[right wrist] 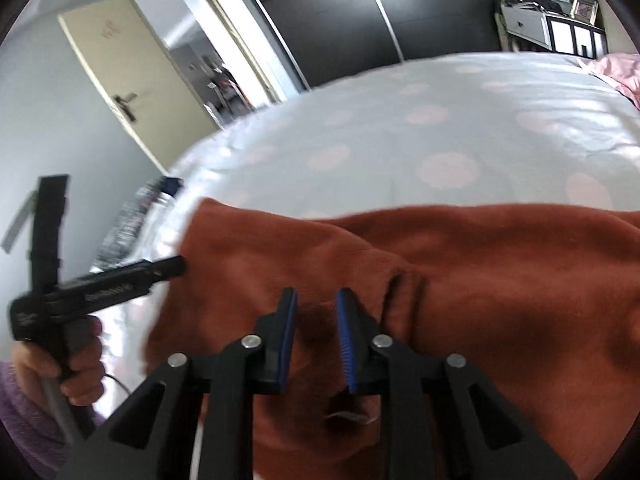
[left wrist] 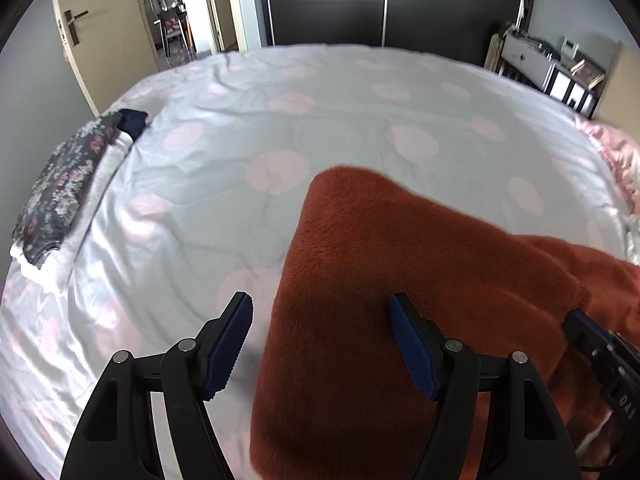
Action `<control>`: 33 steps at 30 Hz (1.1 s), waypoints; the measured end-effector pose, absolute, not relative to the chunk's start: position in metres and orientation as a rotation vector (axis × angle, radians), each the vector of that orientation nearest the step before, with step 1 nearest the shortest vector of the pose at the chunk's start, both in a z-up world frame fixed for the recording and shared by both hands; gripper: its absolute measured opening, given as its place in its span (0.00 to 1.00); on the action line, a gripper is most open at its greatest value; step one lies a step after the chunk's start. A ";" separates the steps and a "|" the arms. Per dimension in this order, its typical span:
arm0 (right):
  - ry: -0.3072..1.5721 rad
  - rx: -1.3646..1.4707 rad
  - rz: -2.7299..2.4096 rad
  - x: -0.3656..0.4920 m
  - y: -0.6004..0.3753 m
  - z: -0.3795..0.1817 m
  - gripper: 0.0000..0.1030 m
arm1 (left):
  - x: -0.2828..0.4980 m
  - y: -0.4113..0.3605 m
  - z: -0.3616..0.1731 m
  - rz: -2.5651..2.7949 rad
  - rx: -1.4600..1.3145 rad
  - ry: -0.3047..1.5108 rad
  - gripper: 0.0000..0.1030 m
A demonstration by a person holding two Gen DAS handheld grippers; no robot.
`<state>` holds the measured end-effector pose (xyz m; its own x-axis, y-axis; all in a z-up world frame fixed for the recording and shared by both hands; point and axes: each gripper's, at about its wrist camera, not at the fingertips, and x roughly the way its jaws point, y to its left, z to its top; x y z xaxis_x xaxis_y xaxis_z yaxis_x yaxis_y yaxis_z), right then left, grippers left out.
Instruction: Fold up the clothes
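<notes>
A rust-coloured fleece garment (left wrist: 400, 248) lies on the bed's grey cover with pink dots (left wrist: 280, 120), bunched toward the right. My left gripper (left wrist: 324, 340) is open wide over the garment's left edge: one pad hangs above the cover, the other above the fleece, and neither presses on it. In the right wrist view the same garment (right wrist: 500, 264) fills the foreground. My right gripper (right wrist: 316, 336) stands nearly closed with a dark fold of fleece pinched between its blue pads. A hand holds the left gripper (right wrist: 176, 266) at the fleece's left edge.
A folded pile with a dark floral piece (left wrist: 60, 184) on top sits at the bed's left edge. Pink bedding (left wrist: 616, 148) lies at the right. Behind the bed are a dark wardrobe (left wrist: 360, 0), an open door (left wrist: 100, 32) and a shelf unit (left wrist: 552, 68).
</notes>
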<state>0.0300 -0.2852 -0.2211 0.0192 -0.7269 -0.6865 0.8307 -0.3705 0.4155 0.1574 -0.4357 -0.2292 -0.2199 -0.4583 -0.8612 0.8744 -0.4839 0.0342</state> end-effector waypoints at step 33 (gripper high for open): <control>-0.213 1.208 -1.758 -0.068 -0.130 -0.138 0.22 | 0.183 -0.397 -0.201 -1.757 1.025 0.588 0.72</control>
